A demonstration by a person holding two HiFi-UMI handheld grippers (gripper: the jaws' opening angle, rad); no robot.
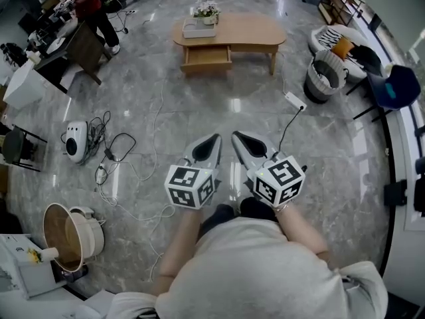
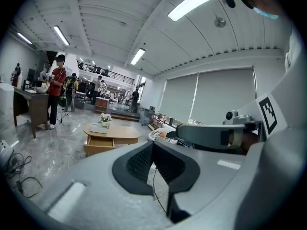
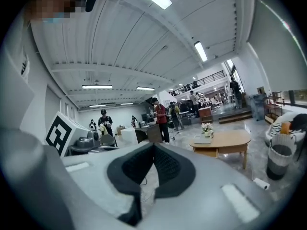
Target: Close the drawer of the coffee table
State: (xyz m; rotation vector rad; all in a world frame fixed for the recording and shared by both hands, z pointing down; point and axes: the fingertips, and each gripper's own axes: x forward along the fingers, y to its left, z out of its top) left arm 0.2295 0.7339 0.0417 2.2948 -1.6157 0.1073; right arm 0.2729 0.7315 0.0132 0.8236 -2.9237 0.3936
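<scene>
Plainly, the left claw (image 2: 153, 146) was closed, its dark pads meeting at the tips with nothing caught between them. The right claw (image 3: 153, 148) was the same: tips together and empty. The two were held side by side, just apart, low in front of the person, and both pointed forward over the floor (image 1: 199, 105).

Well ahead of both claws, and touched by neither, stood the table (image 1: 249, 30). Its drawer (image 1: 206, 57) sat under the top at the end ahead of the left claw. It was pulled out, with its front panel forward of the table's edge. On the top above the drawer lay a flat tray (image 1: 196, 29), with a flowerpot (image 1: 207, 12) just beyond it.

Between the right claw and the table, a little to the claw's right, a power strip (image 1: 294, 100) lay on the floor, and its cord ran back toward the claw. Farther ahead and to the right stood a basket (image 1: 324, 77).

To the left of the left claw a white device (image 1: 76, 140) sat among loose cables (image 1: 109, 153). Back from the claws on that side, nearer the person, was a round bin (image 1: 66, 234). Far off to the left front, about as far out as the table, someone in a red top (image 1: 89, 2) stood by a desk (image 1: 73, 45).
</scene>
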